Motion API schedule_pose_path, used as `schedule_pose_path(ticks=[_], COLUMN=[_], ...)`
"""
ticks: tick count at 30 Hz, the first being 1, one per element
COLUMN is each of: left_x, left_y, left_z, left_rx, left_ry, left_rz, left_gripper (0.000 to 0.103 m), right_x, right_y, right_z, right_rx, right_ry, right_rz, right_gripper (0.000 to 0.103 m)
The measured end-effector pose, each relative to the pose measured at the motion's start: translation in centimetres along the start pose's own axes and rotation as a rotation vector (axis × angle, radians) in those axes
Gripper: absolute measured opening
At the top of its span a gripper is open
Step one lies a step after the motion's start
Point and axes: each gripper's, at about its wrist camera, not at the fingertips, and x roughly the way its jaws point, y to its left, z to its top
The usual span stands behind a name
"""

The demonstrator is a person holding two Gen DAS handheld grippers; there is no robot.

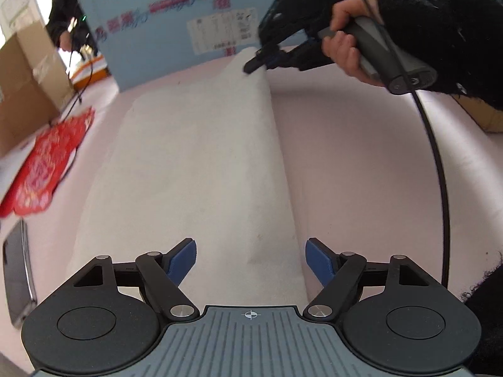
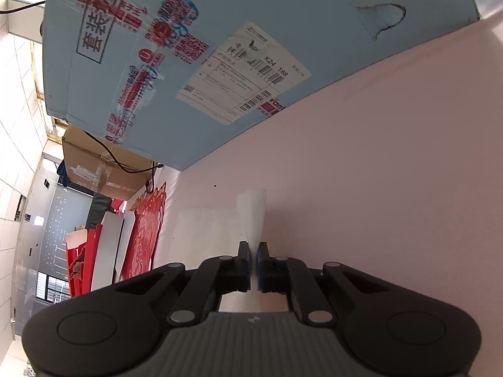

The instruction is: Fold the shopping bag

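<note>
The white shopping bag [image 1: 201,169] lies flat on the pink surface [image 1: 361,157], its right edge raised in a ridge. Only the left wrist view shows its full length, with the left gripper [image 1: 251,259] spread wide above its near end, touching nothing. At the far corner, a hand [image 1: 345,47] holds the right gripper [image 1: 256,62]. The right wrist view shows that gripper clenched on the bag's edge, with a blue box [image 2: 220,47] behind.
</note>
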Motion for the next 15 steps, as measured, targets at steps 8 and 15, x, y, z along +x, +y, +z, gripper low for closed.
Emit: schedule_pose_path(ticks=[8,15], left_x=[1.0,0.2], left_y=[-0.2,1.7], left_z=[0.2,0.0], left_rx=[0.152,0.280], left_ry=[-0.002,-0.045], left_rz=[0.019,0.049], left_gripper=[0.065,0.056], right_x=[-6.8,-13.4], right_y=[1.5,-0.1], right_z=[-2.1,-5.2], right_rx=[0.061,0.110], right_ry=[-0.224,-0.383], right_rz=[-0.010,-0.100], right_gripper=[0.002,0.002])
